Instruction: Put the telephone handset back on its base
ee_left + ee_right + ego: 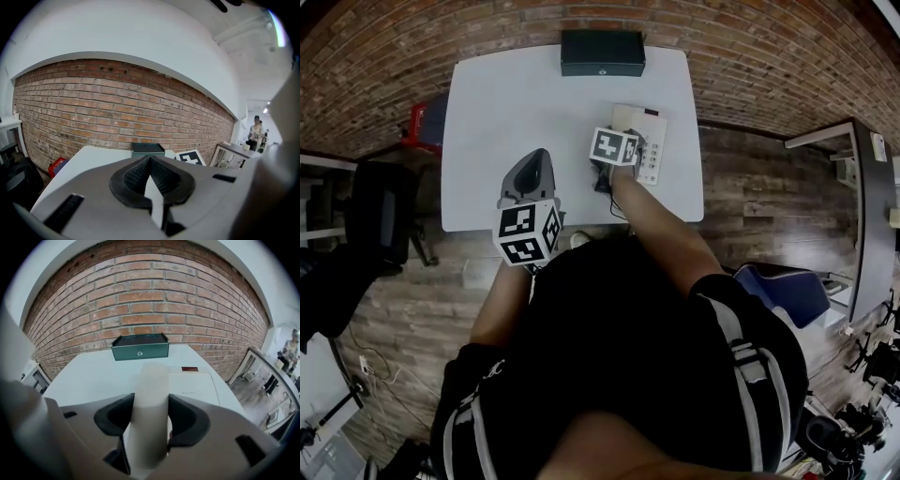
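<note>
My right gripper (pixel 150 405) is shut on the white telephone handset (pixel 149 427), which stands up between its dark pads. Just ahead and to the right, the flat white telephone base (pixel 194 387) lies on the white table (pixel 93 376). In the head view this gripper (pixel 619 141) hovers over the left part of the base (pixel 654 155), whose keypad shows at its right; the handset is hidden under the gripper. A dark cord (pixel 601 180) hangs below it. My left gripper (pixel 532 173) is over the table's front left, pads (pixel 136 176) together, holding nothing.
A dark green-black box (pixel 602 52) sits at the table's far edge, with a brick wall behind it. A red object (pixel 419 122) and a black chair (pixel 380 211) stand left of the table (pixel 506 103). Right of it is another desk (pixel 862 216).
</note>
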A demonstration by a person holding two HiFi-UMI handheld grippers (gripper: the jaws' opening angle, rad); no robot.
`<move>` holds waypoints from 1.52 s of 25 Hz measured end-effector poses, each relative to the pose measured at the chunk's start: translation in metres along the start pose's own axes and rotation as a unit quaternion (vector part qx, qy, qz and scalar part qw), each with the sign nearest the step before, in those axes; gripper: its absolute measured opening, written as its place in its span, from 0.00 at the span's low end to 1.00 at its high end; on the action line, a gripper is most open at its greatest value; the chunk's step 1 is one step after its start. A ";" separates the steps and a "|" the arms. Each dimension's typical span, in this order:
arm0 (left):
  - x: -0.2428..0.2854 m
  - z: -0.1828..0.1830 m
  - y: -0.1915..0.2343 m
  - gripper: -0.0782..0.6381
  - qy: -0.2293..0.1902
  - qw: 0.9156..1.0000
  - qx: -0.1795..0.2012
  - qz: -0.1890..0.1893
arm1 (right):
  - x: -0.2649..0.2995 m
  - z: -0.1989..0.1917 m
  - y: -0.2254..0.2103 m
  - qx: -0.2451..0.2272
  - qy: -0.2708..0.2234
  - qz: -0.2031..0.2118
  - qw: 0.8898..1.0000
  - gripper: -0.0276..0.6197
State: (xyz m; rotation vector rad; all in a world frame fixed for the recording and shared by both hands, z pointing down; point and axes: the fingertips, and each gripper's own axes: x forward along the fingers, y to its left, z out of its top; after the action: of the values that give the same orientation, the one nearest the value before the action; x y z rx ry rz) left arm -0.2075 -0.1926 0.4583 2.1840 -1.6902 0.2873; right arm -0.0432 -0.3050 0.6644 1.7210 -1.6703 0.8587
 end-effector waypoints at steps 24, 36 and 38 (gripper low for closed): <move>0.035 0.011 -0.041 0.10 -0.011 0.999 -0.002 -0.039 | -0.095 0.066 -0.022 0.024 -0.194 0.166 0.967 0.04; 0.066 0.035 -0.093 0.10 -0.023 0.998 0.009 -0.054 | -0.195 0.143 -0.095 -0.003 -0.321 0.190 0.928 0.04; 0.067 0.038 -0.103 0.10 -0.024 0.998 0.012 -0.055 | -0.212 0.152 -0.111 -0.009 -0.353 0.181 0.918 0.04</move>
State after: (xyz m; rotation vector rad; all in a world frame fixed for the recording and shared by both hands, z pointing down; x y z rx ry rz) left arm -0.0929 -0.2454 0.4325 2.3098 -1.5911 0.2280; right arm 0.0735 -0.2875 0.4073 1.8610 -2.5165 0.3625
